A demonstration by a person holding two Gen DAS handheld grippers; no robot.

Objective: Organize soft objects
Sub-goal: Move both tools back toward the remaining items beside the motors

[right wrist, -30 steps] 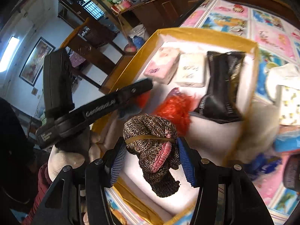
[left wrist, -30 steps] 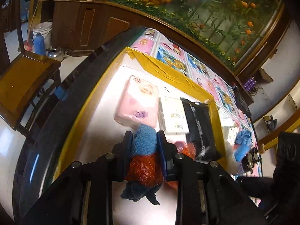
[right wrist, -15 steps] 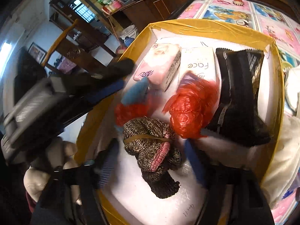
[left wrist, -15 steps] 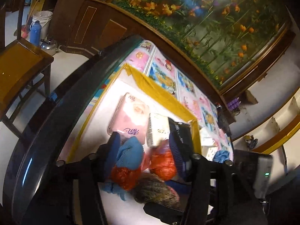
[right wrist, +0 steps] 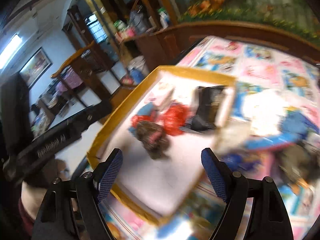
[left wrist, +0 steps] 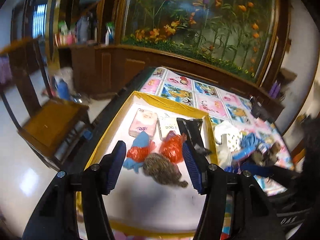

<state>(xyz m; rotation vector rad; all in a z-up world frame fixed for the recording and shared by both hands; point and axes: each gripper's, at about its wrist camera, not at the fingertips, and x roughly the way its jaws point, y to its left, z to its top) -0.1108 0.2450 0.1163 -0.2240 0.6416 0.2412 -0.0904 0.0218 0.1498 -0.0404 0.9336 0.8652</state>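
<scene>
A yellow-rimmed white tray (left wrist: 170, 105) holds a pink tissue pack (left wrist: 142, 124), a white pack (left wrist: 167, 128), a black pouch (left wrist: 192, 128), a blue-and-red cloth bundle (left wrist: 140, 150), a red net bundle (left wrist: 173, 150) and a brown knitted roll (left wrist: 162, 169). My left gripper (left wrist: 155, 168) is open and empty, raised above the tray. My right gripper (right wrist: 162, 177) is open and empty, pulled back above the tray (right wrist: 112, 132); the brown roll (right wrist: 153, 138) lies there. The right wrist view is blurred.
More soft things, blue cloths (left wrist: 249, 142) and a white patterned pack (left wrist: 230, 135), lie on the cartoon-print mat (left wrist: 202, 98) right of the tray. A wooden chair (left wrist: 52, 124) stands left of the table. A dark cabinet (left wrist: 124, 68) runs behind.
Both grippers opened and let go: the blue-and-red bundle and the brown roll now lie in the tray. Both grippers have drawn back and up.
</scene>
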